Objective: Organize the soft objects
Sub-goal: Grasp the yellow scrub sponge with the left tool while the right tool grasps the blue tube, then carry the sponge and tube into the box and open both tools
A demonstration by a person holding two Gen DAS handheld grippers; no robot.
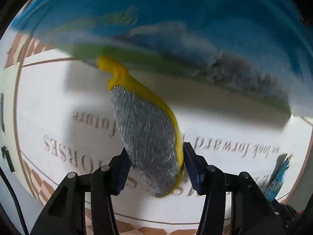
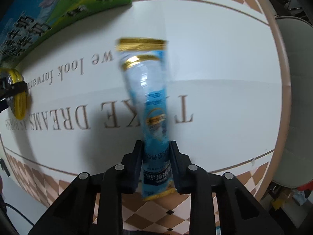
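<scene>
My left gripper (image 1: pixel 155 152) points down over the white table and is shut on a scouring sponge (image 1: pixel 144 129), yellow foam with a silver mesh face; both pads press its sides. The sponge hangs tilted, its far end near the carton. In the right wrist view the same sponge (image 2: pixel 19 101) shows at the far left edge. My right gripper (image 2: pixel 156 146) is shut on a long, soft blue packet (image 2: pixel 154 105) with gold bands at its far end. That blue packet (image 1: pixel 279 176) also appears at the right edge of the left wrist view.
A large blue and green printed carton (image 1: pixel 176 29) lies on the table beyond the sponge, and the carton (image 2: pixel 58 9) fills the upper left of the right wrist view. The round table (image 2: pixel 225 74) has a white lettered cloth. A pale chair (image 2: pixel 305 101) stands off its right edge.
</scene>
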